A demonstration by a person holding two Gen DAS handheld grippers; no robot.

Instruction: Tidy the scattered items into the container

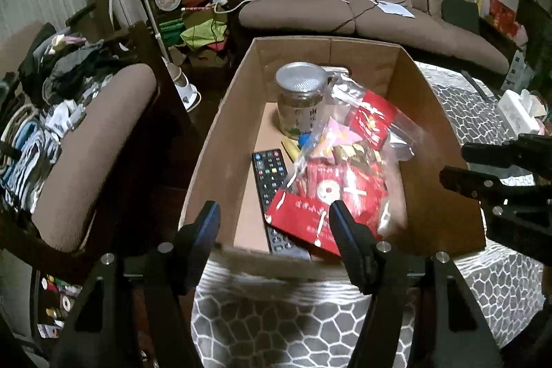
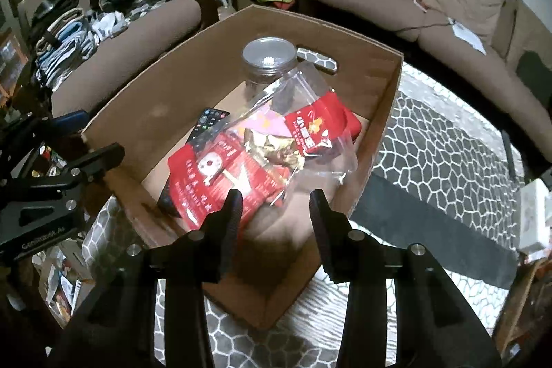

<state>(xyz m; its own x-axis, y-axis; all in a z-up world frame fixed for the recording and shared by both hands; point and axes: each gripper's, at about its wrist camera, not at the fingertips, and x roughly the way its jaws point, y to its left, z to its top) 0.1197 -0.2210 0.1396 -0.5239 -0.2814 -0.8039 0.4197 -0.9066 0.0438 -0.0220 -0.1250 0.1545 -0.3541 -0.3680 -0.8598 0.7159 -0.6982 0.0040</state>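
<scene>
An open cardboard box (image 1: 220, 140) (image 2: 145, 99) stands on a patterned table. Inside lie a clear bag of red snack packets (image 1: 338, 175) (image 2: 262, 154), a jar with a silver lid (image 1: 300, 99) (image 2: 267, 64) and a black remote (image 1: 269, 175) (image 2: 208, 121). A small patterned case (image 2: 317, 57) leans at the far wall. My left gripper (image 1: 274, 212) is open over the box's near edge, empty. My right gripper (image 2: 276, 199) is open just above the bag, empty; it also shows in the left wrist view (image 1: 459, 164).
A brown sofa (image 1: 379, 12) runs behind the table. An armchair (image 1: 93, 143) piled with clothes stands to the left. The patterned tablecloth (image 2: 441, 140) spreads right of the box. A white box (image 2: 534, 216) sits at the table's right edge.
</scene>
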